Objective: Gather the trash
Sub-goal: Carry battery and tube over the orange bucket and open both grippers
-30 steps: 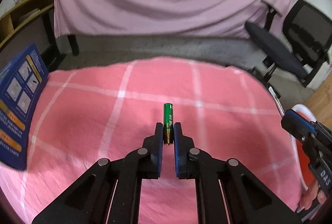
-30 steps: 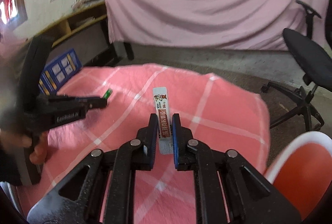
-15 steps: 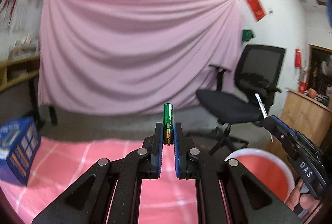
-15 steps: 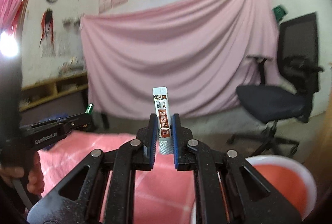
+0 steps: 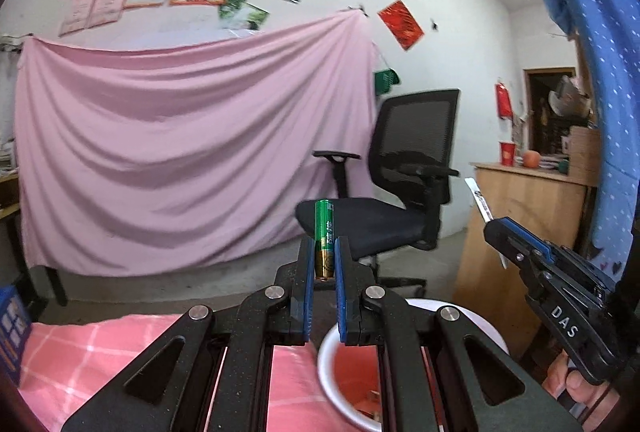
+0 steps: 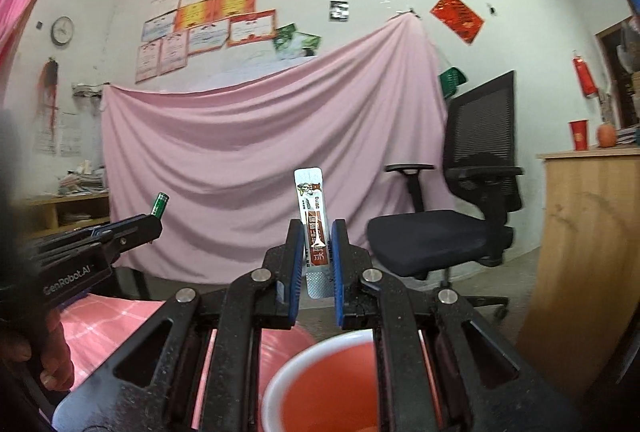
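My left gripper [image 5: 322,258] is shut on a green and gold battery [image 5: 324,232], held upright above the near rim of a white bin with a red inside [image 5: 352,364]. My right gripper [image 6: 316,256] is shut on a narrow silver and red sachet [image 6: 314,224], also above the bin [image 6: 328,388]. The right gripper shows at the right of the left wrist view [image 5: 548,284] with the sachet tip [image 5: 480,200]. The left gripper [image 6: 132,230] and battery [image 6: 160,204] show at the left of the right wrist view.
The pink checked tablecloth [image 5: 100,356] lies to the left of the bin. A black office chair [image 5: 396,192] stands behind, before a pink hanging sheet [image 5: 180,160]. A wooden cabinet [image 6: 588,252] is at the right. A blue box [image 5: 10,332] sits at the table's left edge.
Both grippers have lifted off the table and swung right and up, over the bin, each still holding its item. The views now look level at the room instead of down at the cloth.
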A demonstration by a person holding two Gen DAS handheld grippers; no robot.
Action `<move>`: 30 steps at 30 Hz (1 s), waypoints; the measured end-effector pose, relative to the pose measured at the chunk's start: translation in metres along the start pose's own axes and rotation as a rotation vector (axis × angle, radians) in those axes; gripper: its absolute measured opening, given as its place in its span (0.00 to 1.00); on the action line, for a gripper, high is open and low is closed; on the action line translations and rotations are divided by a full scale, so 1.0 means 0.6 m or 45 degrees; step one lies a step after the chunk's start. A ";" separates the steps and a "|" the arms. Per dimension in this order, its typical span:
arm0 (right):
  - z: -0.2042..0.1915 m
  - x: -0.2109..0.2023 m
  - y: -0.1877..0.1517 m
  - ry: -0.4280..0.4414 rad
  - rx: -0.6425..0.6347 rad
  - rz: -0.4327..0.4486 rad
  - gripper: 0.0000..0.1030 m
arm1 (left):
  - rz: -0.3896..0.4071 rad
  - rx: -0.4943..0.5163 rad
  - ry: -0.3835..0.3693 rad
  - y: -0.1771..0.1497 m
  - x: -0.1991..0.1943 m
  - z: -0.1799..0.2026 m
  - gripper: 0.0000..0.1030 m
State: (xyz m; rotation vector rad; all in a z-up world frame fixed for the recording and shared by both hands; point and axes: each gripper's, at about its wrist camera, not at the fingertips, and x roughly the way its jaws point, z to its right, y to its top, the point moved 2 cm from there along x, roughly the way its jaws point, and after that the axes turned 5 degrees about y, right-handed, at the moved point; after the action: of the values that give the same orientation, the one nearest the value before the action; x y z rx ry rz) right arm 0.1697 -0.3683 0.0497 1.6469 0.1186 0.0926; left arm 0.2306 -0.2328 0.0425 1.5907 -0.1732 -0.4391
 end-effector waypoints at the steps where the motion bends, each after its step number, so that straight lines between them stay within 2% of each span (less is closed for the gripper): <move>1: 0.009 -0.003 -0.003 -0.014 0.007 -0.013 0.31 | -0.012 0.006 -0.011 -0.003 0.007 0.013 0.07; 6: 0.049 -0.008 -0.021 -0.075 0.054 -0.110 0.31 | -0.104 0.013 -0.055 -0.020 0.030 0.055 0.07; 12: 0.072 0.003 -0.041 -0.083 0.089 -0.202 0.31 | -0.200 0.031 -0.070 -0.034 0.057 0.082 0.07; 23: 0.092 0.018 -0.071 -0.109 0.133 -0.343 0.31 | -0.376 0.033 -0.146 -0.065 0.090 0.093 0.07; 30: 0.101 0.028 -0.086 -0.117 0.156 -0.428 0.32 | -0.508 -0.048 -0.192 -0.076 0.116 0.090 0.07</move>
State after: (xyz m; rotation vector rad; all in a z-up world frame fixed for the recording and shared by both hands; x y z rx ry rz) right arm 0.1930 -0.4217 -0.0068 1.7280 0.3342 -0.2505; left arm 0.2664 -0.3053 -0.0152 1.5563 0.0412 -0.8681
